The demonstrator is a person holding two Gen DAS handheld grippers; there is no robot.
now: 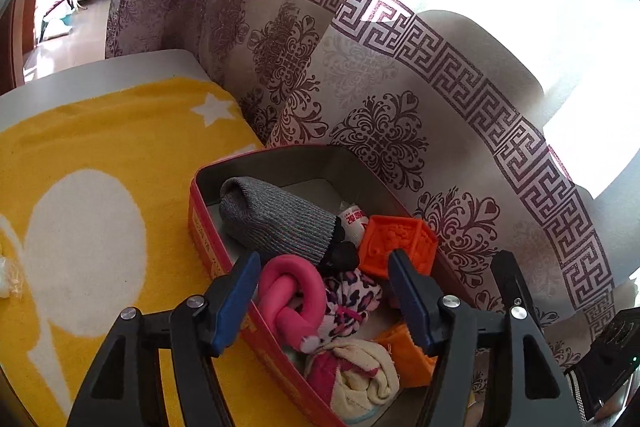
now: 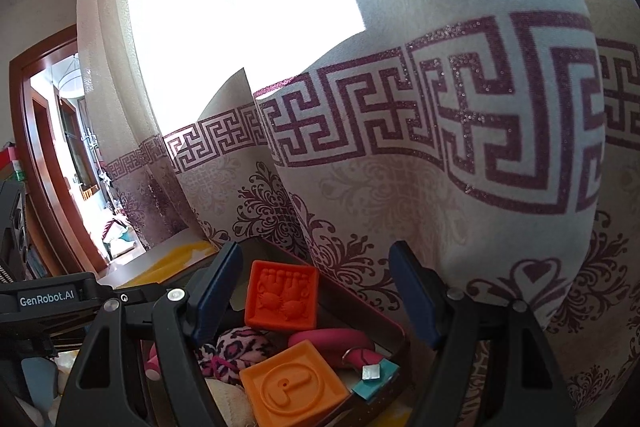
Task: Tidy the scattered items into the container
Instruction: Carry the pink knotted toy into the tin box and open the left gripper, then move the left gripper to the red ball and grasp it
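A: Progress check?

B: Mostly done, I'd judge. The tin (image 1: 200,223) sits on the yellow towel (image 1: 100,147) over the worktop (image 1: 100,71), far right by the curtain (image 1: 400,87). It already holds a grey sock (image 1: 272,215), pink knot (image 1: 288,291), leopard cloth (image 1: 352,295), rolled cloth (image 1: 360,375), two orange blocks (image 1: 396,243) and a small white packet (image 1: 354,219).

A: Left tool (image 1: 324,291)?

B: Released, jaws apart, over the near end of the tin. The knot lies below and between them, pads not pressing on it. Nothing held.

A: Right tool (image 2: 316,291)?

B: Also released, empty, hovering over the tin's right side. The blocks (image 2: 282,293) and a teal-tipped pink item (image 2: 372,367) show under it.

A: What's left?

B: Something pale and crumpled (image 1: 8,275) at the towel's far left edge, can't tell what it is. Looks like a stray still outside the tin. Rest of the towel in view is bare.
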